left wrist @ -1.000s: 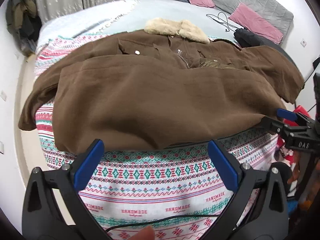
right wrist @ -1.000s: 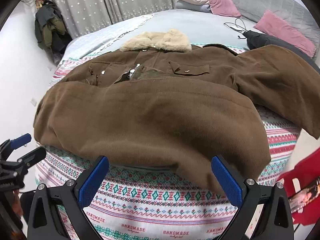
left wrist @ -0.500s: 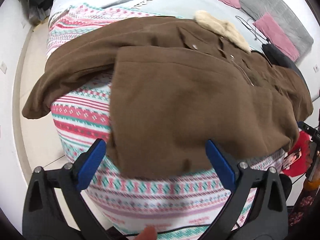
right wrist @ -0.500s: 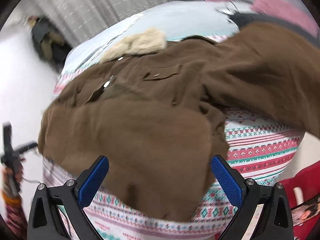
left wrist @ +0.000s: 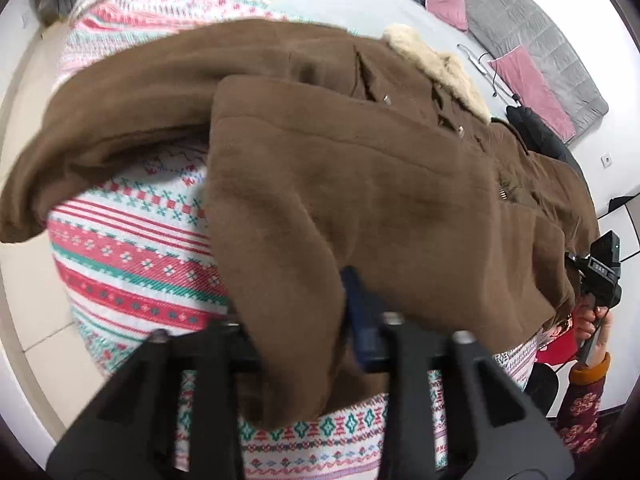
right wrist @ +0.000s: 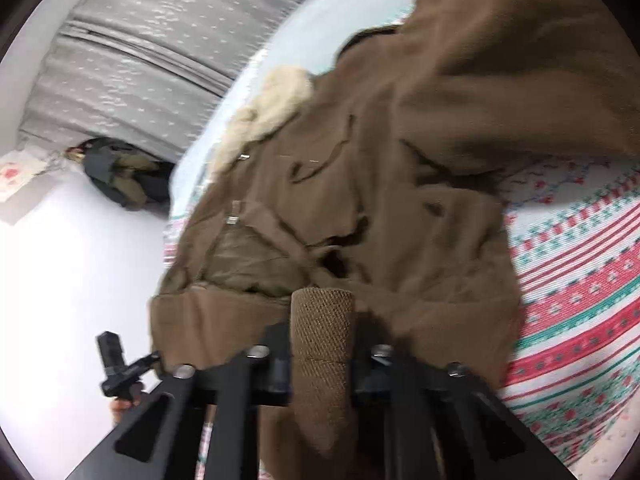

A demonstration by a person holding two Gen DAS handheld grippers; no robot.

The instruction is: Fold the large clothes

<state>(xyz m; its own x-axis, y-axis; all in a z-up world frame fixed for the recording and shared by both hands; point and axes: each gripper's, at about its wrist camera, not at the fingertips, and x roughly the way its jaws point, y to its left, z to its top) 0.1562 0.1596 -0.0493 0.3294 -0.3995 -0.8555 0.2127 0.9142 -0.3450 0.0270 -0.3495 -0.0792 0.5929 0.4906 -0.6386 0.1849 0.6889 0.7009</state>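
A large brown coat (left wrist: 380, 184) with a cream fur collar (left wrist: 436, 64) lies spread on a bed with a patterned blanket (left wrist: 132, 264). My left gripper (left wrist: 304, 320) is shut on the coat's lower left hem corner; fabric drapes over its fingers. In the right wrist view the coat (right wrist: 380, 208) fills the frame, and my right gripper (right wrist: 320, 340) is shut on its lower right hem, with a fold of fabric sticking out between the jaws. Each gripper shows at the edge of the other's view, the right one (left wrist: 600, 276) and the left one (right wrist: 120, 368).
Pink pillows (left wrist: 528, 80) and a grey headboard sit at the far end of the bed. A black item (left wrist: 536, 136) lies past the coat. Grey curtains (right wrist: 152, 48) and hanging dark clothes (right wrist: 120, 172) stand by the wall. The bed edge drops to a tiled floor (left wrist: 24, 280).
Both grippers were open in front of the hem. They moved apart to the two lower corners and closed on the coat. Both views have tilted and come much closer.
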